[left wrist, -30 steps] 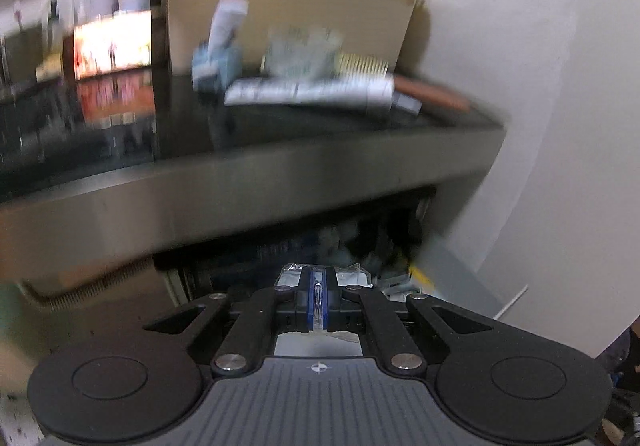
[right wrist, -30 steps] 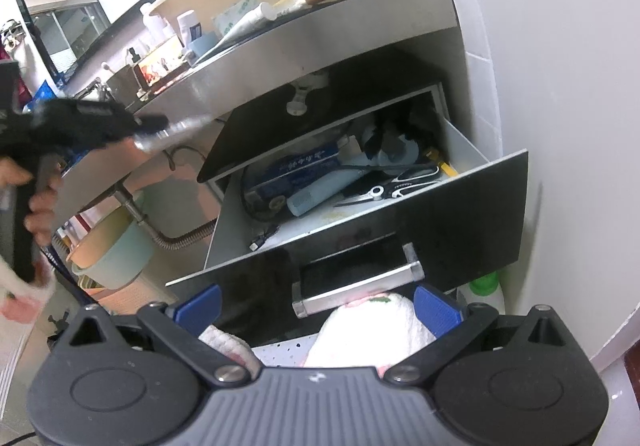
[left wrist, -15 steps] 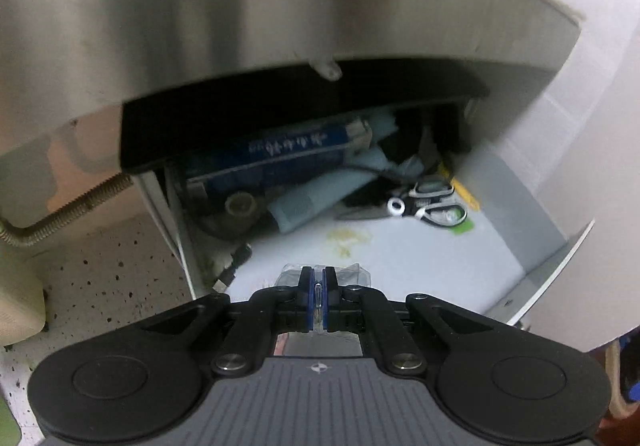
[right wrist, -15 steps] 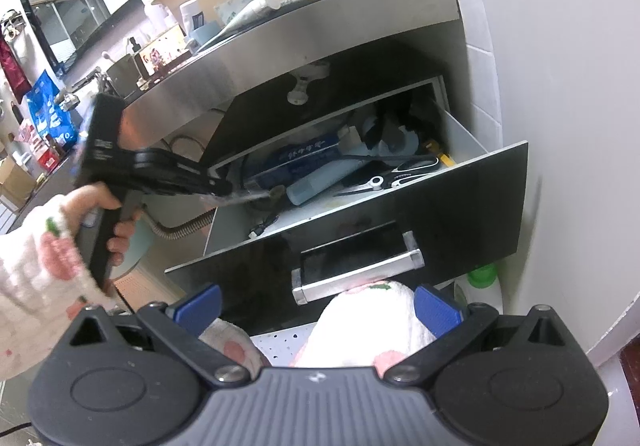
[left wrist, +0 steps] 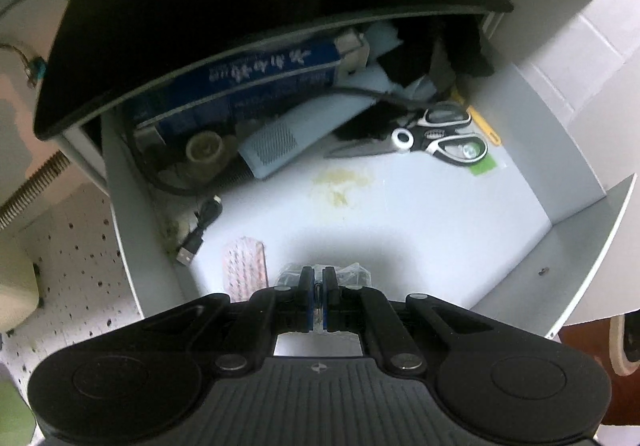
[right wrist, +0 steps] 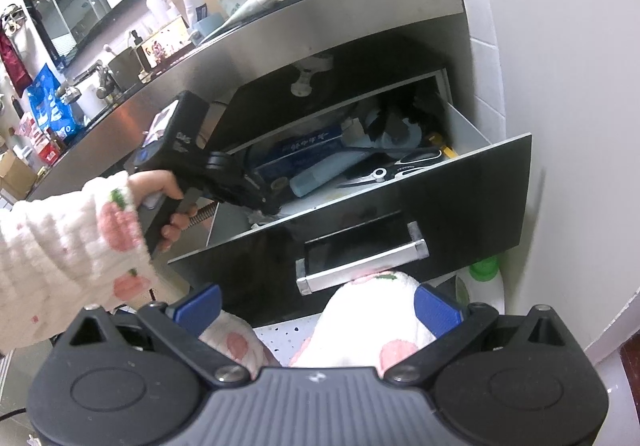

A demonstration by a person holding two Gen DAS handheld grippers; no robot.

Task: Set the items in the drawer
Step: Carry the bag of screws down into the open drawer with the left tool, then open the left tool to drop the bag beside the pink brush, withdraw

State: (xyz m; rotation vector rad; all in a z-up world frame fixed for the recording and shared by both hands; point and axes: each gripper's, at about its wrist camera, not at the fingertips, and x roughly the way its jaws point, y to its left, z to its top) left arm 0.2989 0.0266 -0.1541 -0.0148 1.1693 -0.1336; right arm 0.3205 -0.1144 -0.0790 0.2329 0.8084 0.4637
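In drawer [left wrist: 580, 238]: left claw [left wrist: 319, 286] pinches clear packet [left wrist: 352, 273]; scissors [left wrist: 436, 137], cable [left wrist: 200, 221] near; right claw [right wrist: 316, 306] spread.

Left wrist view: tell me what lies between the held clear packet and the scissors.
Mostly bare drawer floor with a yellowish stain, between clear packet and scissors; shown in the left wrist view.

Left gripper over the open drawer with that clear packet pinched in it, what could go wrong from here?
1. The left gripper holds the clear packet low at the drawer's front edge; if let go here it may land on the pink blister pack.
2. Reaching further back risks hitting the scissors or snagging the USB cable.
3. The right gripper hangs open near the drawer handle; a bump could shift the drawer.
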